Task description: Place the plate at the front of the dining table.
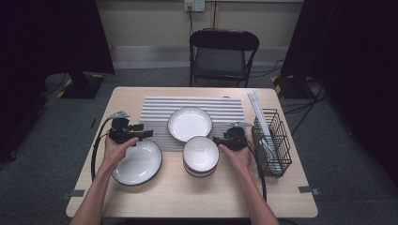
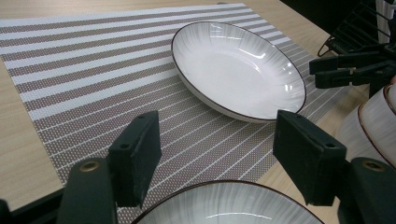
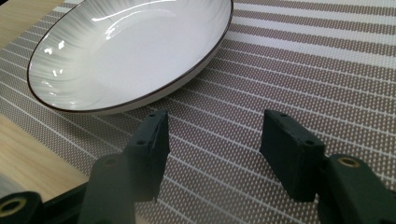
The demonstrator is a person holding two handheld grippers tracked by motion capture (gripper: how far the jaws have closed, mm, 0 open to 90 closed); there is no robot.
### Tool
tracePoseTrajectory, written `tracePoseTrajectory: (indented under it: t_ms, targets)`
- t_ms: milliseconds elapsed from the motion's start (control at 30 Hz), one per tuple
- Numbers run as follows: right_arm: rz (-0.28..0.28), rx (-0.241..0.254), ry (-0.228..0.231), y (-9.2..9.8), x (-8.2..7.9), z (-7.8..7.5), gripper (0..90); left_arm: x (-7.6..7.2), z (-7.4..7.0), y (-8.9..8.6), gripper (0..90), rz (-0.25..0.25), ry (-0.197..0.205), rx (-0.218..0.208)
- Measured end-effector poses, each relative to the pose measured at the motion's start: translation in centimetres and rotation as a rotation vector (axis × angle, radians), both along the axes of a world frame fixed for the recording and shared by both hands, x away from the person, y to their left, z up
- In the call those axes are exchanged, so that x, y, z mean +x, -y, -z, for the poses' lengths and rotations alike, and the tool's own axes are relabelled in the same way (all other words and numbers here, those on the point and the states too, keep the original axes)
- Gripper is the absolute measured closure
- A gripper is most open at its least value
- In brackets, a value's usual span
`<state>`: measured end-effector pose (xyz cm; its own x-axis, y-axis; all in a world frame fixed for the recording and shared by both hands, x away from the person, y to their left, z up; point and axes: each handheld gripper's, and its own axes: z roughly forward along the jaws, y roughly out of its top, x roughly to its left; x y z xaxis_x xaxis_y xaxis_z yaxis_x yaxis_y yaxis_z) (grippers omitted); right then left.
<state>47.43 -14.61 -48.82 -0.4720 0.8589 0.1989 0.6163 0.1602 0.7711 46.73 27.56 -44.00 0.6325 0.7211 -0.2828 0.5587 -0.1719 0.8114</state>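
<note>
In the high view, a pale wooden worktop is seen carrying a grey-and-white striped woven placemat, on whose near middle a shallow white ceramic plate with a dark rim is laid. A second, larger white dark-rimmed plate is placed at the near left, and a stack of white bowls near the middle. The left gripper is held over the far edge of the larger plate, the right gripper just right of the bowl stack, and a black wire rack is stood at the right. In the left gripper view, the jaws are held wide apart with nothing between them; the plate on the placemat lies beyond them, untouched. In the right gripper view, the jaws are likewise spread wide and empty above the placemat, with the plate resting just beyond them at the far left.
</note>
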Motion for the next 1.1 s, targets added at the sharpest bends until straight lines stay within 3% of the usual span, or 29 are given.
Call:
tracePoseTrajectory:
  t_ms: [300, 367, 600, 867, 1100]
  targets:
    - [-0.01, -0.053, -0.023, 0.2, -0.4, 0.4, 38.0, -0.1, -0.3, 0.4, 26.9, 0.008, 0.009, 0.014]
    - [-0.013, -0.06, -0.03, 0.1, -0.5, 0.5, 36.6, -0.1, -0.4, 0.3, 25.3, 0.005, 0.01, -0.015]
    - [-0.007, -0.088, -0.032, 0.2, -1.0, 0.5, 33.1, -0.6, -1.1, 1.1, 23.6, 0.026, 0.04, 0.001]
    - [-0.037, -0.172, -0.037, -0.3, -1.6, 0.3, 31.6, -1.0, -1.6, 1.4, 24.3, 0.042, 0.07, -0.017]
    - [-0.032, -0.191, 0.032, -0.5, -2.4, 1.0, 31.2, -1.3, -2.0, 1.8, 25.1, 0.052, 0.073, -0.022]
